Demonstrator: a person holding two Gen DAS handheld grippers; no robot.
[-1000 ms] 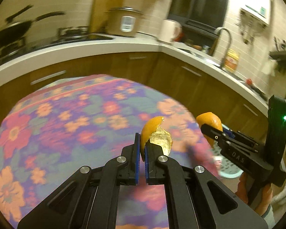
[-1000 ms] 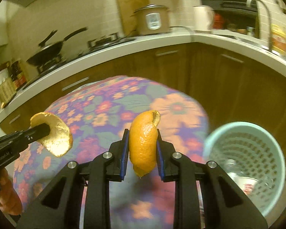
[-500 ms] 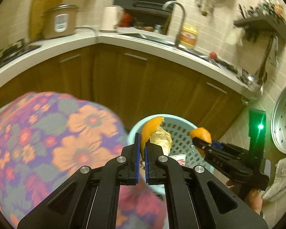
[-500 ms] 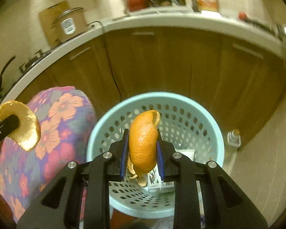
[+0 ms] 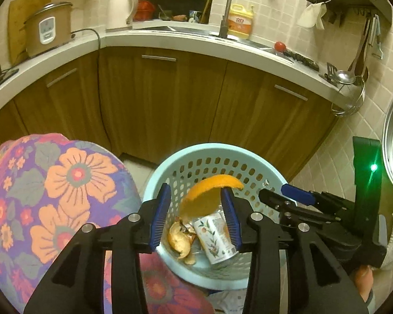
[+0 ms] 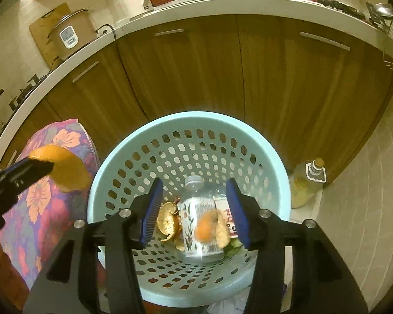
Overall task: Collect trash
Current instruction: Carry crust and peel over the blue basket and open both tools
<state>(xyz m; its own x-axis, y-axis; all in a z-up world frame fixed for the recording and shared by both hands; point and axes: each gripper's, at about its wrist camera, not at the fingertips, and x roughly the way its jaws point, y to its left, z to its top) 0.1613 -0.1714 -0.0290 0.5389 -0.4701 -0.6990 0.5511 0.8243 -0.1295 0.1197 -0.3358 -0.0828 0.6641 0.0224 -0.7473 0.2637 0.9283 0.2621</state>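
Note:
A light blue perforated trash basket (image 5: 167,162) (image 6: 117,146) stands on the floor beside the table. My left gripper (image 5: 196,212) is open above its near rim; an orange peel (image 5: 206,196) sits loose between its fingers, touching the right pad. It also shows in the right wrist view (image 6: 68,167). My right gripper (image 6: 193,209) is open and empty over the basket. Another orange peel (image 6: 209,229) is blurred over a plastic bottle (image 6: 196,225) inside. More peel (image 6: 166,219) lies in the basket.
The table with a floral cloth (image 5: 52,196) is at the left. Brown cabinets (image 5: 170,99) and a white counter curve behind the basket. A bottle (image 6: 306,183) stands on the tiled floor to the right of the basket.
Both grippers have opened over the basket. The right one's peel has dropped into the basket. The left one's peel has tipped over and hangs loose between the fingers.

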